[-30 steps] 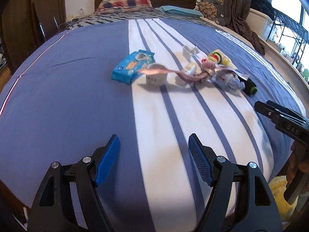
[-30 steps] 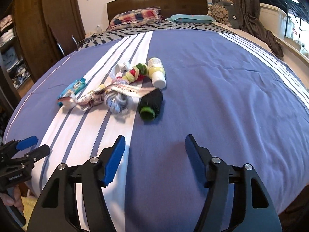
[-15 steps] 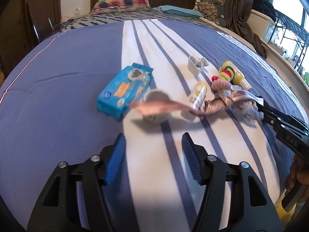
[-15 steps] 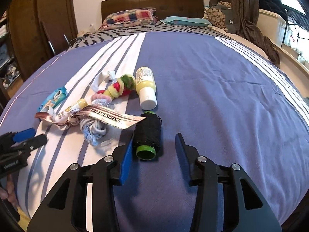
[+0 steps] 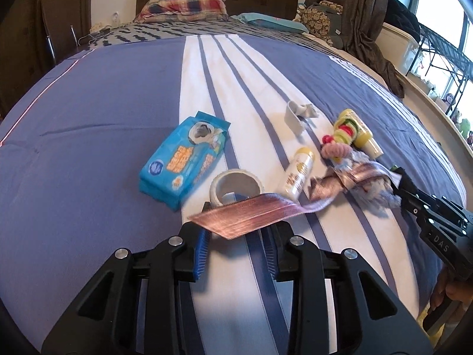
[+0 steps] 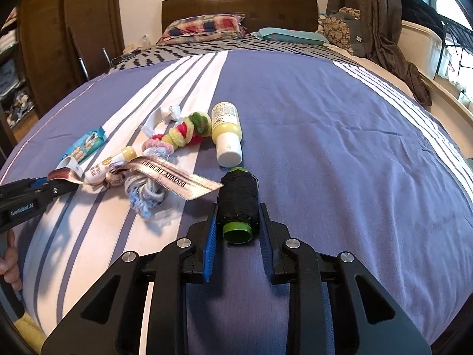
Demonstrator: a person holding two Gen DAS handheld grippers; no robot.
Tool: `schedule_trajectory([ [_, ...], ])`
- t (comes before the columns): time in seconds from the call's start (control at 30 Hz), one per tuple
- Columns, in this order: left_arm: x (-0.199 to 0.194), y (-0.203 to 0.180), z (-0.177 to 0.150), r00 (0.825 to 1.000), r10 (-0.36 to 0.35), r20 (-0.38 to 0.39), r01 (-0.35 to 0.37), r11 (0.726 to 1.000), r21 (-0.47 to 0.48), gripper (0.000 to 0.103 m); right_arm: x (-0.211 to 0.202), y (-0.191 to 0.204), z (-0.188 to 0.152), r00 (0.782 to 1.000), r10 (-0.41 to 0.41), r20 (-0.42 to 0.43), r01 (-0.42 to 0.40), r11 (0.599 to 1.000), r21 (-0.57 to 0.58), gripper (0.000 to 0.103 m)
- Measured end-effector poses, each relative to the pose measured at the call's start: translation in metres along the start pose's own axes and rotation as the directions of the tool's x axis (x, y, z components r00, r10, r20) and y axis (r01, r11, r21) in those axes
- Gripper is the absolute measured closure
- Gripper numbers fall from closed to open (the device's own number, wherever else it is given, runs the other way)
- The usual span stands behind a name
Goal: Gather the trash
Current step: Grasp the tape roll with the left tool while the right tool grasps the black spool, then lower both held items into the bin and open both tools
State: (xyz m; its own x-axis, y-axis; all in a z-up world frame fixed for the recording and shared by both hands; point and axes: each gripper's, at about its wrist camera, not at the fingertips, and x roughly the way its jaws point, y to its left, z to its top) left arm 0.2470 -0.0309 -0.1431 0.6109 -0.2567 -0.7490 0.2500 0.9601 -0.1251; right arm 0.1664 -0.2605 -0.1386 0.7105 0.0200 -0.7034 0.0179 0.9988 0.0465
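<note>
Straddling a black thread spool point(image 6: 239, 204) with a green end, the right gripper point(image 6: 236, 230) has its jaws narrowed to either side of the spool; the pads look to be touching its sides, though whether they squeeze it I cannot tell. The left gripper point(image 5: 236, 236) stands part open, its blue pads apart, with the near end of a shiny printed ribbon point(image 5: 251, 211) lying over the gap between the fingers and hiding the tips, so contact there is unclear.

All the clutter lies on the striped bedspread point(image 5: 88, 118). Just beyond the left gripper sits one tape roll point(image 5: 236, 185), on its side, the ribbon crossing its front. Left of it lies one blue wet-wipe pack point(image 5: 184, 167), its flap closed. Right of the roll is one small cream tube point(image 5: 298, 176), and past that one bundle of pale blue yarn point(image 6: 145, 193) under the ribbon.

Farther on are fuzzy hair ties point(image 6: 186, 131), bunched so that their count is unclear, touching one yellow bottle point(image 6: 226, 128) with a white cap. One crumpled white scrap point(image 5: 300, 112) lies beyond.

Two pillows, one plaid point(image 6: 204, 26) and one teal point(image 6: 291, 35), rest at the headboard.
</note>
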Motion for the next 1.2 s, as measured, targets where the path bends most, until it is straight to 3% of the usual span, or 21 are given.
schedule_trajectory([
  [0.7, -0.14, -0.046, -0.095, 0.994, -0.025, 0.104, 0.017, 0.997, 0.074, 0.073, -0.122, 0.028, -0.055, 0.99, 0.108, 0.093, -0.105, 0.994, -0.031, 0.076],
  [1.2, -0.172, -0.053, -0.172, 0.997, -0.04, 0.068, 0.035, 0.997, 0.073, 0.072, -0.164, 0.049, -0.127, 0.985, 0.17, 0.042, -0.167, 0.984, -0.066, 0.076],
])
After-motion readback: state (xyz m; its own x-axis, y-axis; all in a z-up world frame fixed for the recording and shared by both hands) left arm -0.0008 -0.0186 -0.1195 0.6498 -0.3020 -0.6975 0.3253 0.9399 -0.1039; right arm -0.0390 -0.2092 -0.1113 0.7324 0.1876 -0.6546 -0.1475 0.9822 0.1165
